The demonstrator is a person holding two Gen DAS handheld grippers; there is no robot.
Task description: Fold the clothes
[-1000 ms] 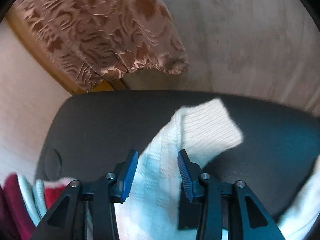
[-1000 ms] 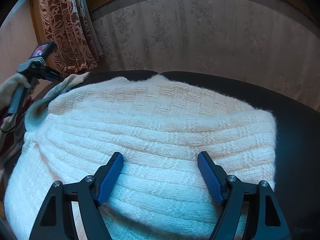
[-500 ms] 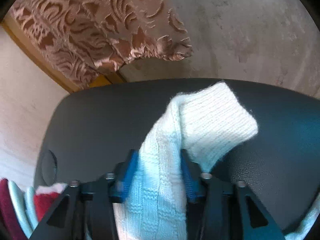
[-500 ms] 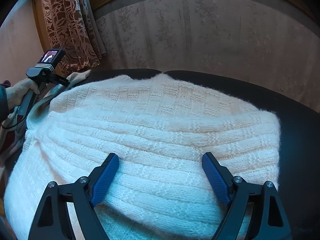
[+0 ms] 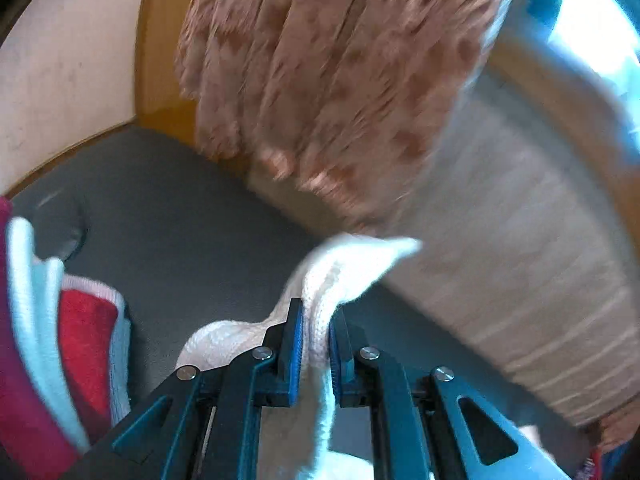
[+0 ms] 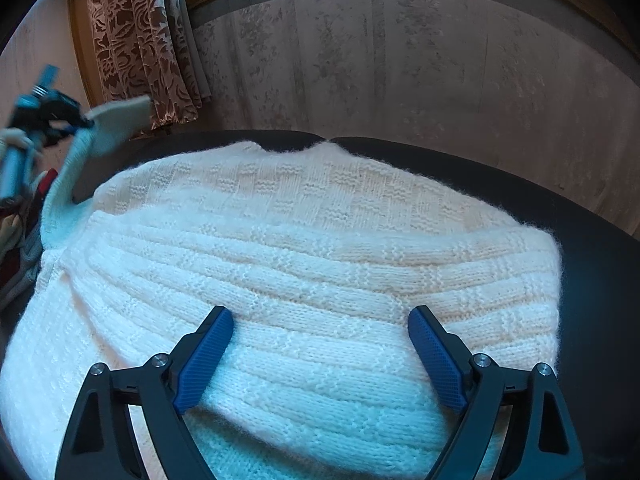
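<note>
Patterned curtains [image 6: 140,36] hang behind a dark worktop [image 6: 592,240] on which a cream sweater [image 6: 304,248] lies spread flat. Its sleeve [image 5: 348,268] rises off the surface at the far left, pinched between the closed jaws of the left gripper [image 5: 316,344]. Over the sweater's body, the right gripper [image 6: 320,344] has its jaws wide apart, holding nothing. Red clothes [image 5: 80,336] lie heaped just left.

surface: dark padded table [image 6: 600,240] | on it: cream knit sweater [image 6: 320,240], red-white clothes [image 5: 84,328]
</note>
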